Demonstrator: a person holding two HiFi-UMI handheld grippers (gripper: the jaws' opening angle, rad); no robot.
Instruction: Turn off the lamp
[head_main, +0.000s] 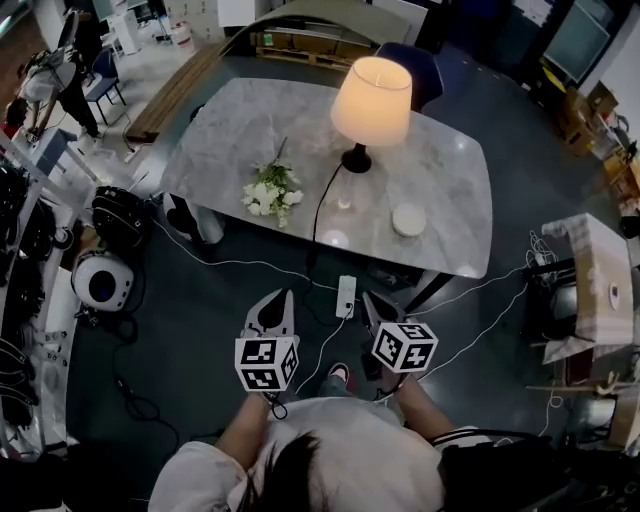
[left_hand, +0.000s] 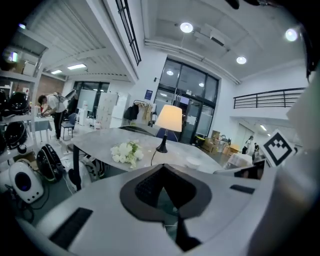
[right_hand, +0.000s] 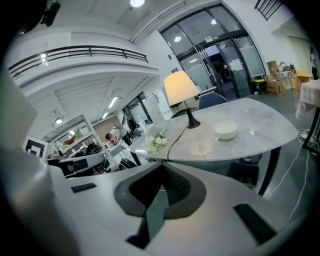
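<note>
While the lamp glows on the far half of the table, both grippers are held low and well short of it, over the dark floor on the near side. The left gripper is seen with its jaws together and nothing between them. The right gripper is likewise closed and empty, as each gripper's own view bears out. The lamp is stood upright on its black base, with flowers to its left and a small white bowl nearer the right edge. A dark cord is run from the base across the marble to the near edge, and below that edge a white power strip lies on the floor, between the two grippers' tips.

The task is judged to be at its opening step — the approach — with nothing touched and the light on. No switch can be made out on the lamp or along the cord, and whether one is carried by the strip cannot be told. For the next move a switch must first be found, then a closed jaw tip brought squarely onto it and pressed — with care taken that the cord is not snagged.
</note>
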